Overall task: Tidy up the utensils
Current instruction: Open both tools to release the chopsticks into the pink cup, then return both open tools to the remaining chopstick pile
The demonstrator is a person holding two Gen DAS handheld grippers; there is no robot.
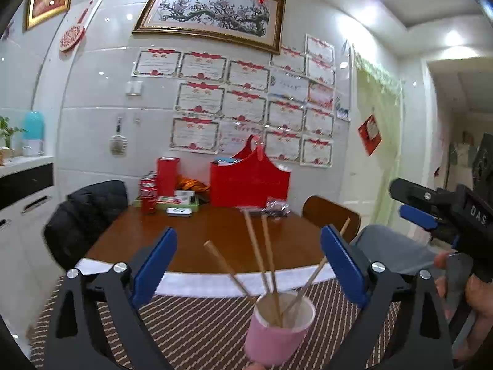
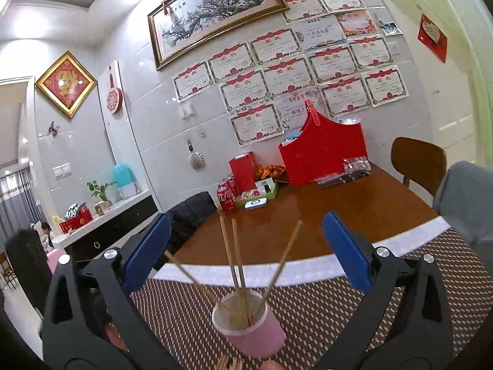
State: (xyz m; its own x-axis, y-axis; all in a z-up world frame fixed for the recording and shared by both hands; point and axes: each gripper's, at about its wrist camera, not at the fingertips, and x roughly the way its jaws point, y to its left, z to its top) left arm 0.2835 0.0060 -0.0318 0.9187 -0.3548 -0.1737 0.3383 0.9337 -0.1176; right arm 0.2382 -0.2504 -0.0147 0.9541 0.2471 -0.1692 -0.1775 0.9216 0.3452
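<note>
A pink cup point(image 1: 277, 333) stands on a brown striped placemat point(image 1: 200, 323) and holds several wooden chopsticks point(image 1: 262, 259) that lean apart. My left gripper point(image 1: 248, 265) is open, its blue pads on either side of the chopsticks above the cup. The other gripper's black body point(image 1: 446, 212) shows at the right edge. In the right wrist view the same cup point(image 2: 252, 330) and chopsticks point(image 2: 237, 262) sit between the wide-open jaws of my right gripper point(image 2: 246, 256). More wooden stick ends point(image 2: 229, 363) show at the bottom edge.
The brown table point(image 1: 215, 237) carries red cans point(image 1: 148, 195), a red box point(image 1: 168, 175), a red basket point(image 1: 249, 182) and small packets point(image 1: 277, 206) at its far side. A chair with a black jacket point(image 1: 83, 215) stands left, a wooden chair point(image 1: 332, 215) right.
</note>
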